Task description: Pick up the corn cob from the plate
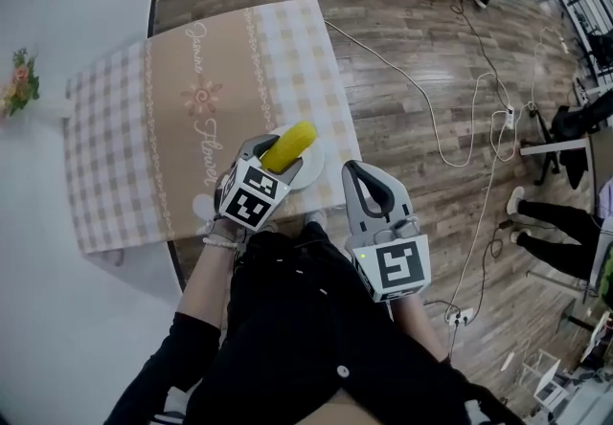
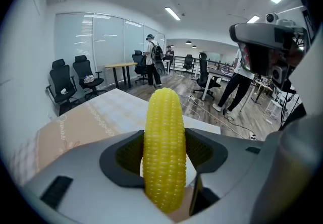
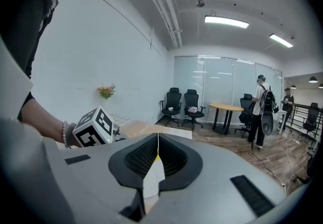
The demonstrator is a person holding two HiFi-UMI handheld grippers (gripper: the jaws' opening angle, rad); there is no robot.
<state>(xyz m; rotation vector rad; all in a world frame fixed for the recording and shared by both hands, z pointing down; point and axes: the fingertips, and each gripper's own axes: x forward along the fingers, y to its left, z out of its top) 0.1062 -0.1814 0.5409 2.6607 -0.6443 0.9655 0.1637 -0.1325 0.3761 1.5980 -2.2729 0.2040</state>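
Note:
A yellow corn cob [image 1: 289,145] [image 2: 163,147] stands clamped between the jaws of my left gripper [image 1: 273,153] [image 2: 164,155], tilted up over the white plate [image 1: 308,170] at the near edge of the table. My right gripper [image 1: 364,186] [image 3: 156,155] hangs to the right of the plate, off the table edge and over the wooden floor. Its jaws are pressed together with nothing between them. In the right gripper view the left gripper's marker cube [image 3: 95,127] shows at the left.
The round table [image 1: 201,117] wears a checked beige cloth. A small flower pot [image 1: 19,78] stands at the far left. Cables [image 1: 460,126] run across the wooden floor at the right. Office chairs [image 2: 65,82], desks and standing people fill the room behind.

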